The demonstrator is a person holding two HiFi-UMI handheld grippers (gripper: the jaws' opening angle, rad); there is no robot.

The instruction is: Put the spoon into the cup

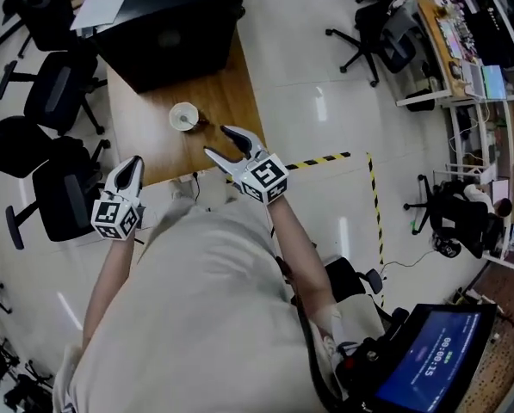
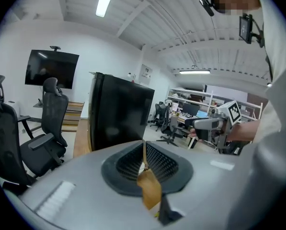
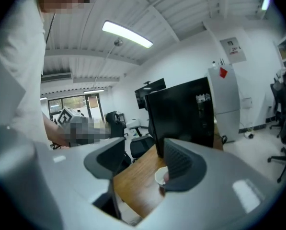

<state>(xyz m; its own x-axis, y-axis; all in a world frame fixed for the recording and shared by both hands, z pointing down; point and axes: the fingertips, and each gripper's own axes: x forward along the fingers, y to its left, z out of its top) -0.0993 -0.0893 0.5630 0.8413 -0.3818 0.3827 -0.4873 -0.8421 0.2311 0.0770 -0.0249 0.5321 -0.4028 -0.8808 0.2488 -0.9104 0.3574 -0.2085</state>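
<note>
An office chair [image 1: 54,89] stands left of the wooden table [image 1: 145,140]. The left gripper [image 1: 133,163] is held by the table's near left corner, its jaws pressed together with nothing between them. Farther in, the white cup [image 1: 184,116] stands upright on the table, in front of a large black box [image 1: 166,24]; the spoon cannot be made out. The right gripper [image 1: 218,140] hovers at the near right corner, jaws spread wide and empty

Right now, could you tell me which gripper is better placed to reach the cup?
Right. The right gripper has its fingers apart above the table edge, aimed at the cup; the left gripper is shut and looks farther from it.
</note>
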